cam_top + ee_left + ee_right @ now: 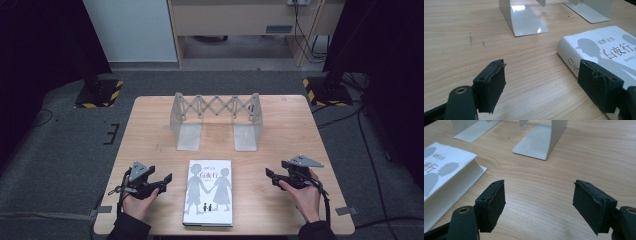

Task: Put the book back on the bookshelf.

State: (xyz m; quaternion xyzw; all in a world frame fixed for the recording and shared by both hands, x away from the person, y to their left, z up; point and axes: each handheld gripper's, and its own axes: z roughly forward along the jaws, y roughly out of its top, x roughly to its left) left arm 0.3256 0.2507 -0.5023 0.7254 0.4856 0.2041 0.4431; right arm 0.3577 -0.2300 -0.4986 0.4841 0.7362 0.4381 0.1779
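The white book [208, 192] lies flat at the table's [150, 130] near edge, between the left gripper [162, 182] and right gripper [272, 177] (both jaws wide, empty); the expanding metal bookend rack [216, 120] stands behind, unfilled

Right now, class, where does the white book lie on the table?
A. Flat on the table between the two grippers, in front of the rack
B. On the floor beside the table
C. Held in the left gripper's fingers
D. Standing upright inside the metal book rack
A: the high view shows the white book lying flat on the table, between the left gripper and the right gripper, nearer the person than the empty metal book rack.
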